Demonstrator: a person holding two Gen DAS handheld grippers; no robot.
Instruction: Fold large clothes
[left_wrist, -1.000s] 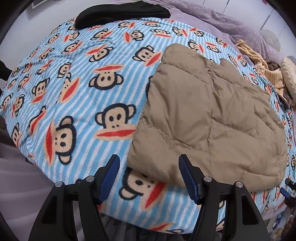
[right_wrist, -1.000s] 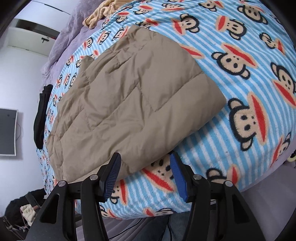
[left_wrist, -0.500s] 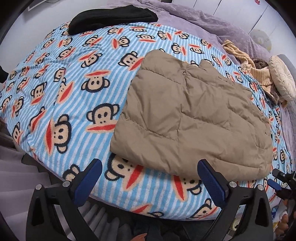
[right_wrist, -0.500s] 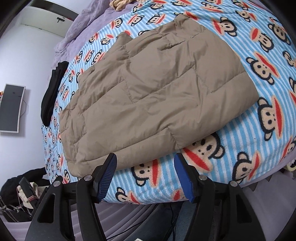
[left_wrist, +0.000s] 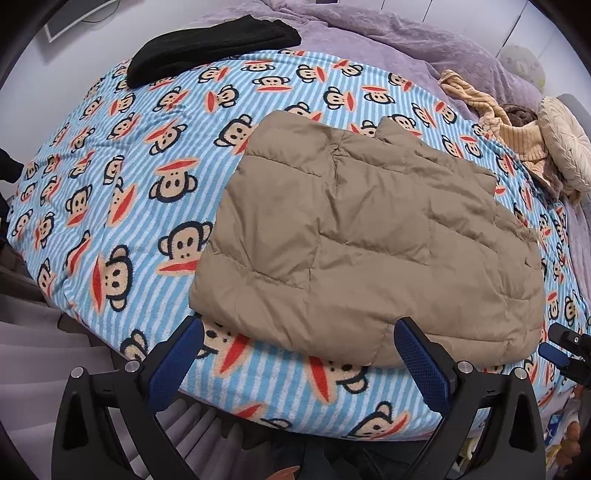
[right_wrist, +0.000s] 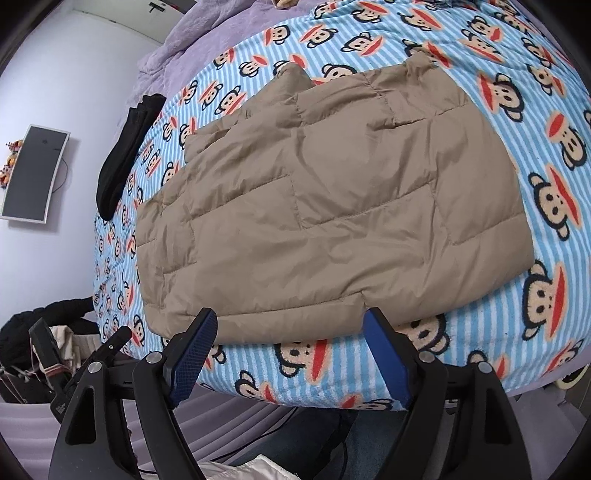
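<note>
My left gripper (left_wrist: 297, 360) hovers at the bed's near edge, jaws spread wide and empty. My right gripper (right_wrist: 291, 354) hangs likewise, jaws wide with nothing between them. The folded tan quilted jacket (left_wrist: 365, 254) lies puffy in centre frame on the fleecy monkey-print blanket (left_wrist: 122, 192). A black garment (left_wrist: 210, 48) sits upper left.

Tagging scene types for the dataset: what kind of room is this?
Most likely a bedroom at home: a bed with a monkey blanket, a purple duvet behind it, a tan jacket laid out, and a wall screen.
</note>
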